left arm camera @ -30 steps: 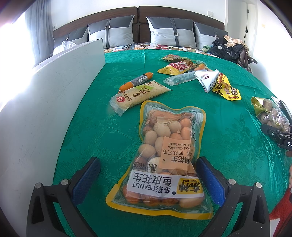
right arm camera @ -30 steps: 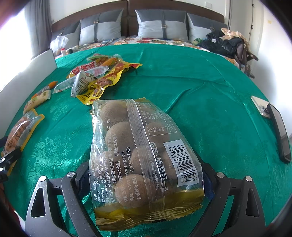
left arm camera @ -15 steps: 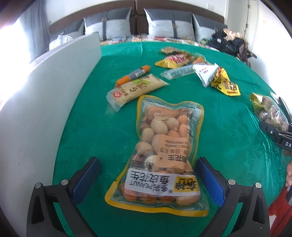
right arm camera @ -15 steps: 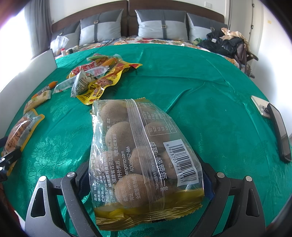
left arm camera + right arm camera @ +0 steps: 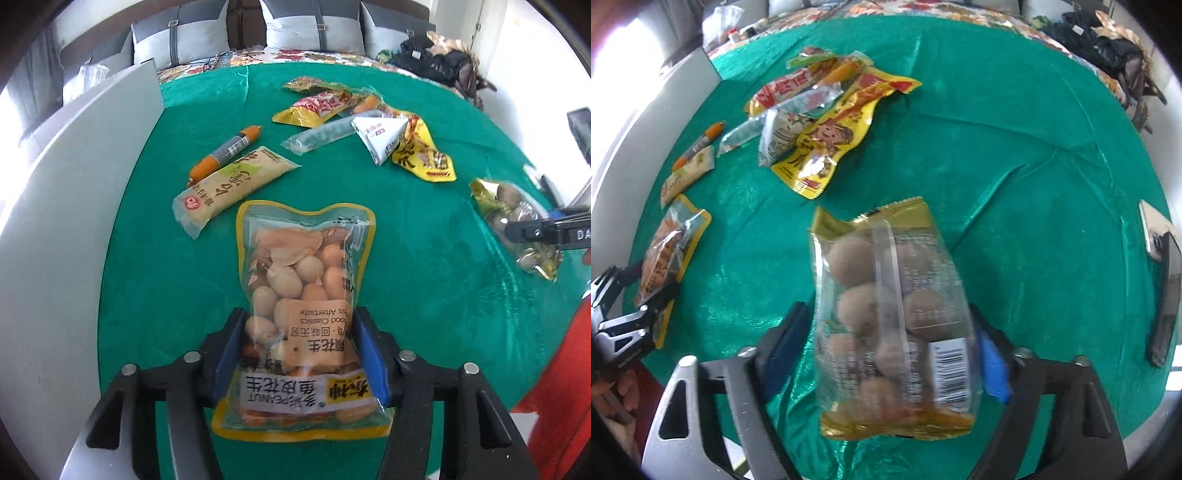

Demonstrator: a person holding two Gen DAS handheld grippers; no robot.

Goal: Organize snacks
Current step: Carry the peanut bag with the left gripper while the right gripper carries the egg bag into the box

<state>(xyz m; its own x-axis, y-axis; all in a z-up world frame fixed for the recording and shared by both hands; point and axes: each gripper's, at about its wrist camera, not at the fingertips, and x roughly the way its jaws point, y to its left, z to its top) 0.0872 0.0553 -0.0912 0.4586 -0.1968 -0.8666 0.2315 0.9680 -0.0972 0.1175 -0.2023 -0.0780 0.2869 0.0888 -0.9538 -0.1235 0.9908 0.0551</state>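
My left gripper (image 5: 299, 332) is shut on a clear yellow-edged peanut bag (image 5: 303, 295), its blue pads pinching the bag's lower half above the green cloth (image 5: 147, 277). My right gripper (image 5: 886, 343) is shut on a clear bag of brown round snacks (image 5: 890, 314) and holds it above the cloth. That bag also shows at the right of the left wrist view (image 5: 517, 221), and the peanut bag at the left of the right wrist view (image 5: 668, 243).
A beige packet (image 5: 229, 184), an orange sausage stick (image 5: 225, 151), a clear tube pack (image 5: 317, 136), a white triangular pack (image 5: 380, 136) and yellow packs (image 5: 421, 155) lie further back. A white board (image 5: 55, 221) stands on the left. A phone (image 5: 1163, 295) lies at the right edge.
My left gripper has closed on the peanut bag and lifted it. My right gripper has risen and tilted with the bag of round snacks.
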